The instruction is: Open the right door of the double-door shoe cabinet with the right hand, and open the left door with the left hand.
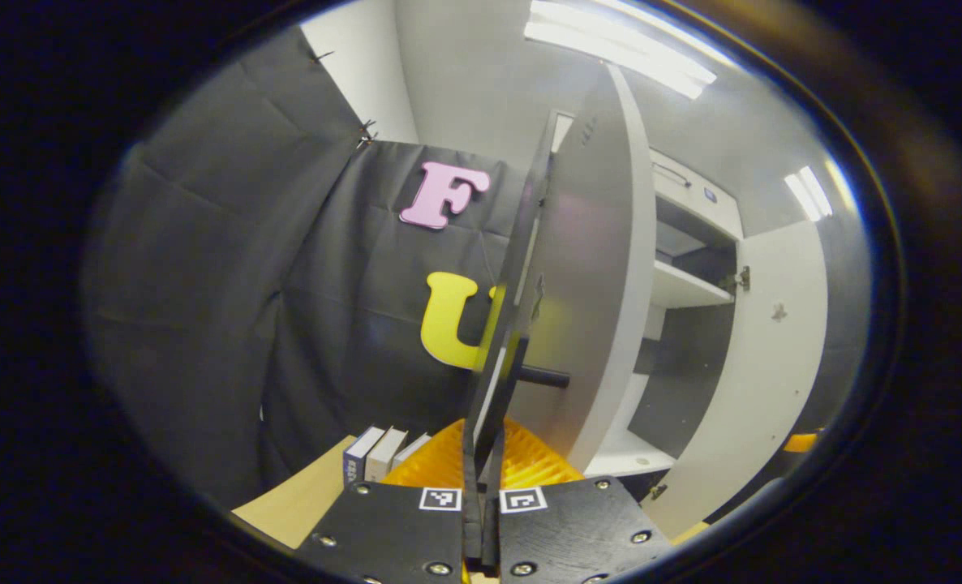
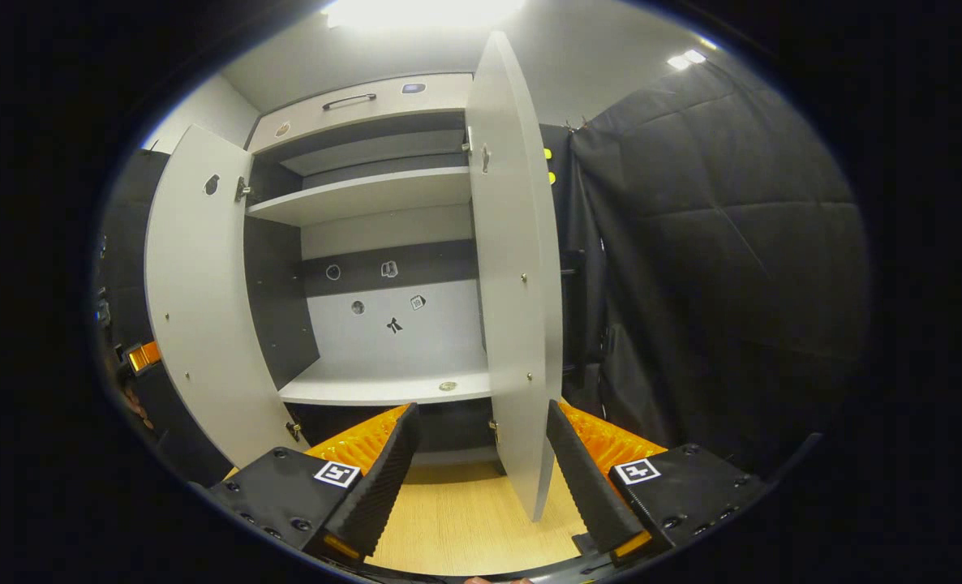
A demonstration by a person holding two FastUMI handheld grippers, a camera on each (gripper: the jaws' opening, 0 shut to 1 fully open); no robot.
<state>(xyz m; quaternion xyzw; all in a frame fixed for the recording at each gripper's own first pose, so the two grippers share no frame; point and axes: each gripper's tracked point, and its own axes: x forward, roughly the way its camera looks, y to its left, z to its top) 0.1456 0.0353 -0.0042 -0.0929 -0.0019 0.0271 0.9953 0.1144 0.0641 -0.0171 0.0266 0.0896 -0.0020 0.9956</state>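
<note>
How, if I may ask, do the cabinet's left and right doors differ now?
In the right gripper view, the left door shows its broad inner face, while the right door appears nearly edge-on. The right door stands between the open right gripper's fingers; the left door doesn't. Both are open and pale.

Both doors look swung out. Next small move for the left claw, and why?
Probably open the left claw and let go: it looks shut on the edge of the grey flat-panel left door, which already stands wide, like the grey right door that the open right claw straddles.
</note>
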